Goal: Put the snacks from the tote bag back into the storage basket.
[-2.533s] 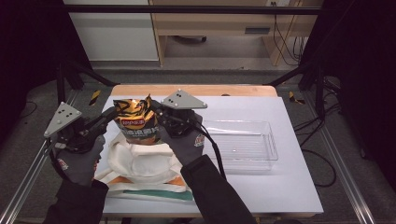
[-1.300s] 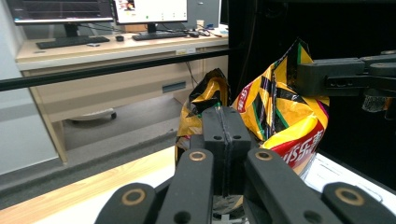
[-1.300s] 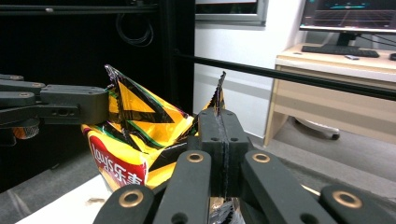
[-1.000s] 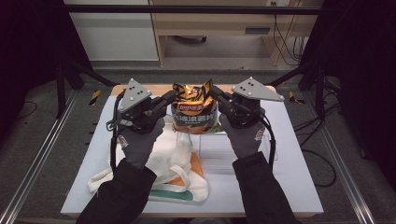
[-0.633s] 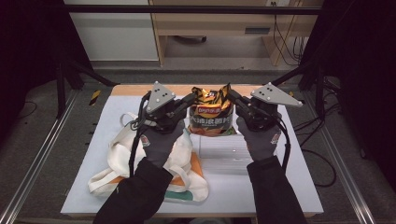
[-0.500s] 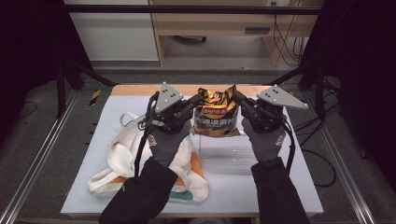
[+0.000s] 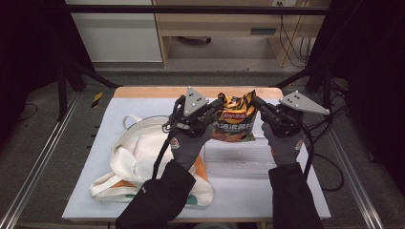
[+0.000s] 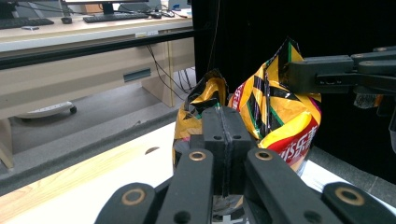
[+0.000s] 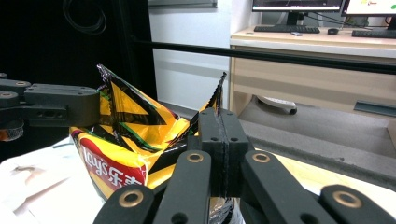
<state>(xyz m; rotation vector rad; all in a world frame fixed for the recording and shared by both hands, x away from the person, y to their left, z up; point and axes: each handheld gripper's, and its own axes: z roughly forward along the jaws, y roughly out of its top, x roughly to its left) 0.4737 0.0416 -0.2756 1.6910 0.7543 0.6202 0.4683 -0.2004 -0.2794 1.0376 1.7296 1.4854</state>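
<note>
Over the counter: I hold a chip bag (image 7: pixel 235 120) in the air between both hands, above the clear tray (image 7: pixel 239 160) at the counter's (image 7: pixel 119 102) right half.
Done so far: the bag looks lifted clear of the cloth tote bag (image 7: pixel 138 157), which lies slack on the left half.
Left to do: by my reckoning, lower the bag into the tray and let go; it is not yet set down.
Left tongs (image 7: pixel 216 106): pinched fully closed on the bag's upper left corner; in the left gripper view the crinkled foil (image 8: pixel 205 100) rises just past my closed jaws.
Right tongs (image 7: pixel 256 104): likewise clamped tight, on the opposite top corner (image 9: pixel 215 95).
Bag's pose: upright, its top stretched between the two grips, logo facing me.
</note>
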